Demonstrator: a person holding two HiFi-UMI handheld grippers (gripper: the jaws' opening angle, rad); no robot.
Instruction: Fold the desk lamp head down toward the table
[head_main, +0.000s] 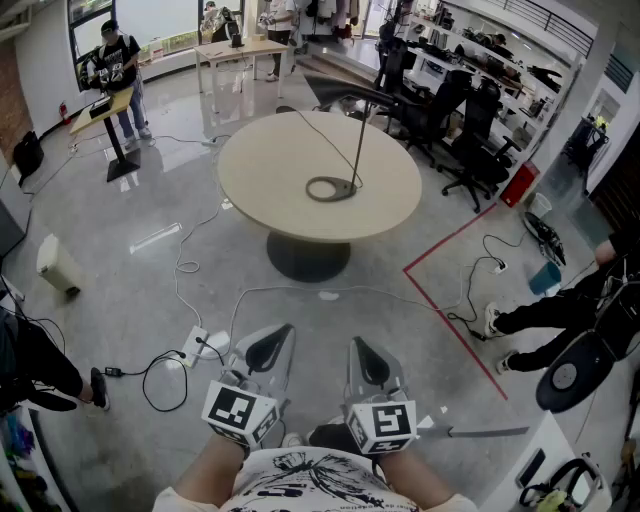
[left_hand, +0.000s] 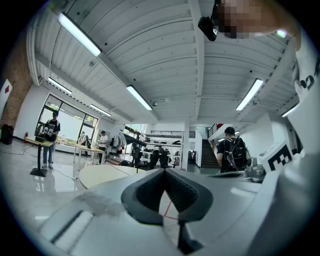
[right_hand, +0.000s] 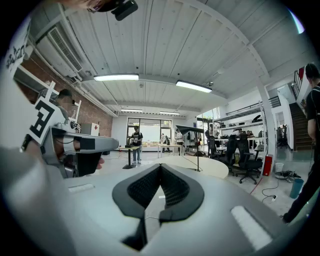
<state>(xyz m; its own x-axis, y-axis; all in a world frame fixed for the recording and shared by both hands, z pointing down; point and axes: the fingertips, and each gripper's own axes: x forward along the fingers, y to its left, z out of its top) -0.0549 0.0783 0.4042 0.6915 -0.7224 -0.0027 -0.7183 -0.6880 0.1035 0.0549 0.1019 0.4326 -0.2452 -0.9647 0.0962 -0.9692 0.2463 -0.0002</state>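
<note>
A black desk lamp stands on the round beige table (head_main: 270, 190) across the floor from me. Its ring base (head_main: 331, 188) lies flat, its thin stem (head_main: 360, 140) rises upright, and its flat head (head_main: 350, 92) stretches out level at the top. A cord runs from the lamp over the tabletop. My left gripper (head_main: 272, 338) and right gripper (head_main: 364, 350) are held low near my body, far short of the table, both shut on nothing. The lamp head (left_hand: 135, 142) shows small beyond the left jaws. It shows again as the lamp head (right_hand: 190, 131) past the right jaws.
A white cable and power strip (head_main: 194, 345) lie on the floor between me and the table. Red floor tape (head_main: 455, 300) runs to the right. Office chairs (head_main: 470, 150) stand behind the table. A person's legs (head_main: 530, 320) are at right, and another person (head_main: 115, 70) is at a standing desk.
</note>
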